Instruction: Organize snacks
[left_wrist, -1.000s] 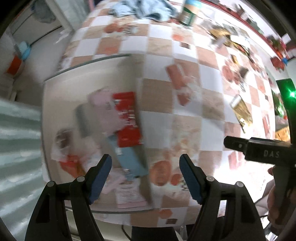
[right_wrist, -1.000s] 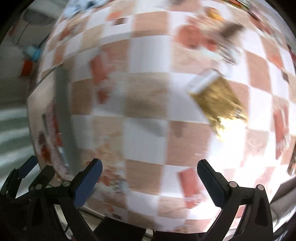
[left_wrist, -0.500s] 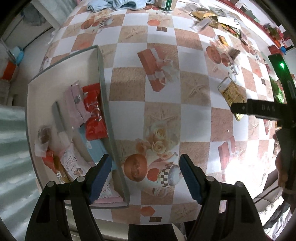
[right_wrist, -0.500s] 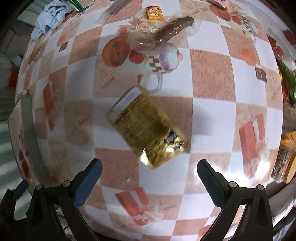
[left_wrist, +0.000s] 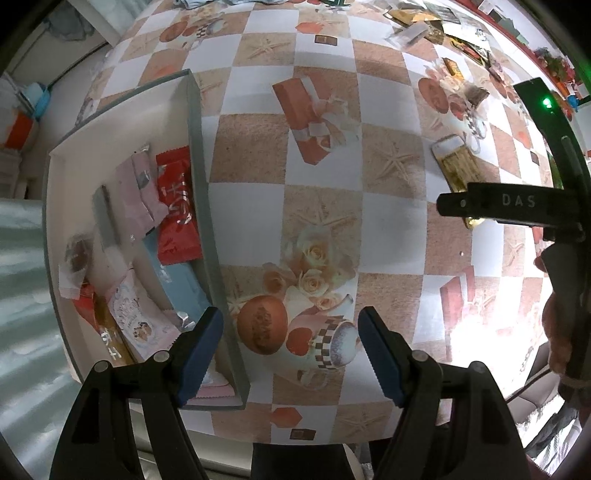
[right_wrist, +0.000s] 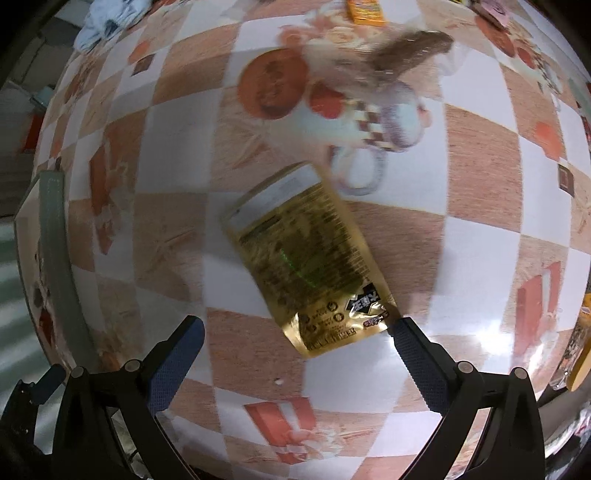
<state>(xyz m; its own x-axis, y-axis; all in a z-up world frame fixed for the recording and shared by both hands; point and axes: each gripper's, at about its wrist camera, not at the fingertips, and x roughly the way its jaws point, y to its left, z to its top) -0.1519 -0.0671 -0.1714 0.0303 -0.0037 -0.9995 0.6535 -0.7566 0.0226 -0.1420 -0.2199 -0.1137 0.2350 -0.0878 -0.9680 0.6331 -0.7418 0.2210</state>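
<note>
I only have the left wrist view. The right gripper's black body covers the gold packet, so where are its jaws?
Observer: The right gripper is open above the gold packet, gripping nothing.
Operator: How does the packet lie?
Observer: Flat on the tablecloth, white-banded end pointing away, printed text facing up.
Operator: Anything beyond it?
Observer: A brown snack in clear wrap and a small orange box lie farther off.

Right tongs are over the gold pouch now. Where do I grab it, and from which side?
Judging by its pose, pinch the gold pouch across its narrow width near the middle, coming straight down from above. It lies flat and slanted on the tablecloth, so roll the right tongs until the open jaws straddle its long edges.
</note>
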